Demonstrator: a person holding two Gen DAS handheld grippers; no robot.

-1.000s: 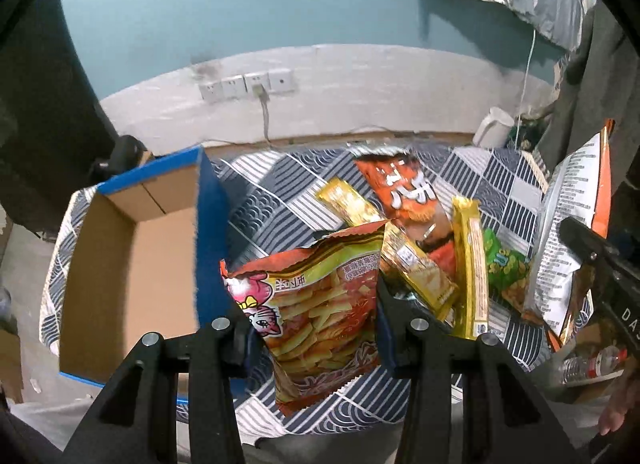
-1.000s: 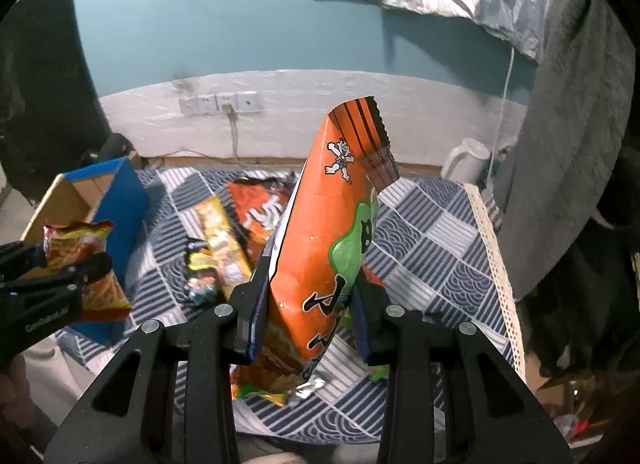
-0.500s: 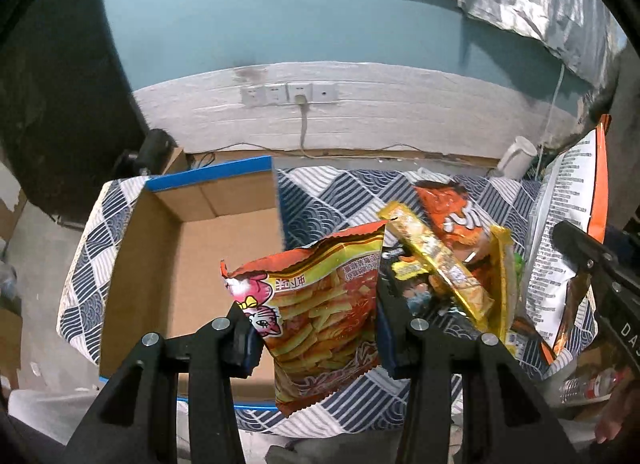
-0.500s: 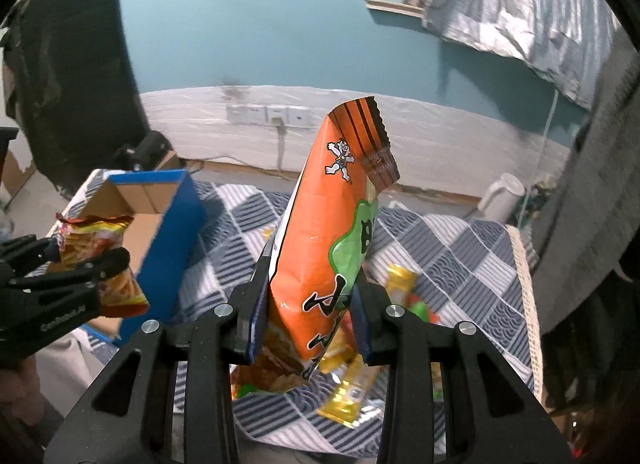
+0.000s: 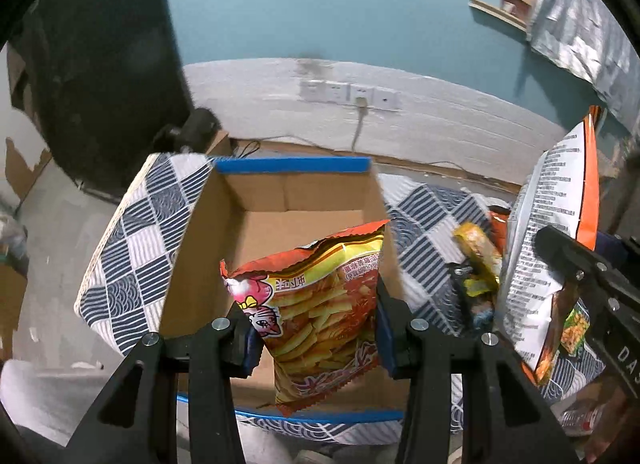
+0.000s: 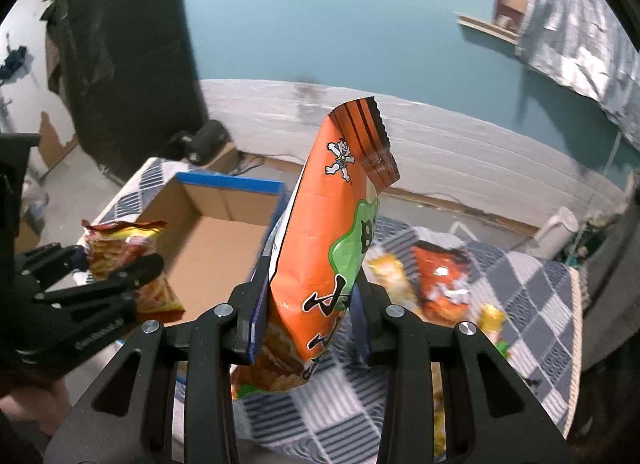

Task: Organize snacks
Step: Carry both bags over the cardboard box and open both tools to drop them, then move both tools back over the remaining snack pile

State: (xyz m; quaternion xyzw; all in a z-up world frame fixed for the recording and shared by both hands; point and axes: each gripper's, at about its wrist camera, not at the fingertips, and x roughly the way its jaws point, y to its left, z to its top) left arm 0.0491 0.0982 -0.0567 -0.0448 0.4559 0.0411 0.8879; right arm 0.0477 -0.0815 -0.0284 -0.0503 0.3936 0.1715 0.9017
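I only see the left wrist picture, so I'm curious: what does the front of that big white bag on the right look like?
Observer: In the right wrist view the big bag is orange in front, with a green patch and a little cartoon figure.
Operator: Is it held tight?
Observer: Yes, the right tool pinches it low down, pads on both sides.
Operator: Anything hiding behind it?
Observer: A white jug stands beyond the far right corner of the checked cloth.
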